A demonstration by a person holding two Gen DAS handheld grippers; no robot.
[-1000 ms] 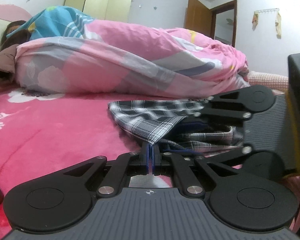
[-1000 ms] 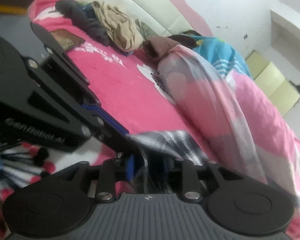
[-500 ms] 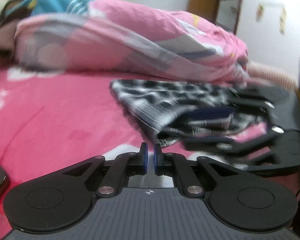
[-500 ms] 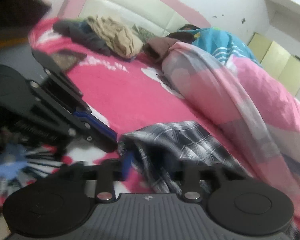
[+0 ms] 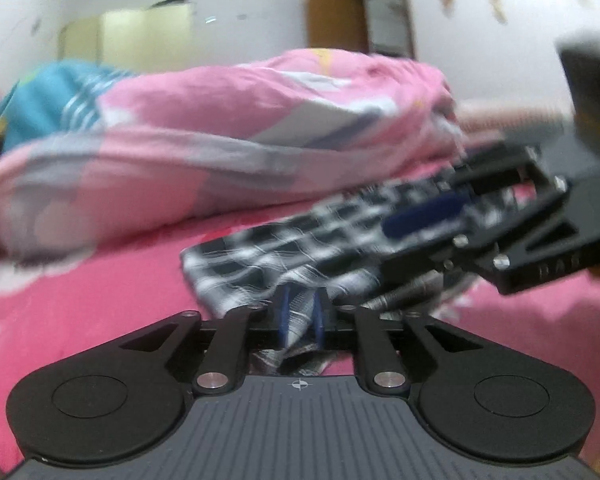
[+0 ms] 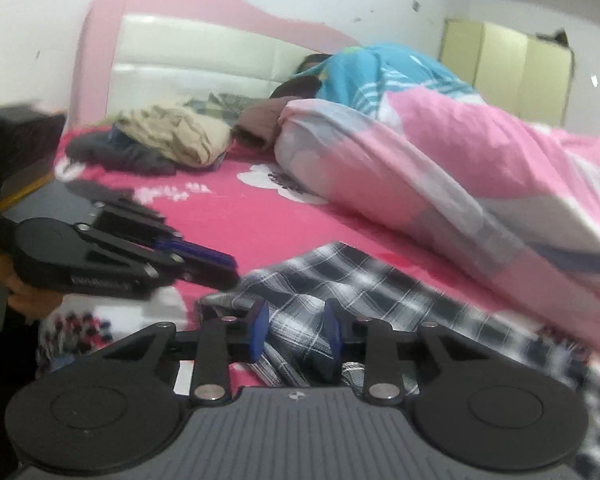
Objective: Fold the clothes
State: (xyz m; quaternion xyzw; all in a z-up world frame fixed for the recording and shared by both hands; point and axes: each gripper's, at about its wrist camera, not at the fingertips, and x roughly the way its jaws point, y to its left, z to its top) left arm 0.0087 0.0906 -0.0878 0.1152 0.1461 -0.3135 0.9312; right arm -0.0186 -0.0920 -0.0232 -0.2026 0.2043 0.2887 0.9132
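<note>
Checked cloth (image 5: 260,252) lies before the pink quilt (image 5: 220,152) — my left gripper (image 5: 300,314) pinches its edge, my right gripper (image 6: 296,330) gapes over it.

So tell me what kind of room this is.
A bedroom, almost certainly: a bed with a padded headboard, a bunched pink duvet lying on its pink sheet, and a pale wardrobe against the wall.
</note>
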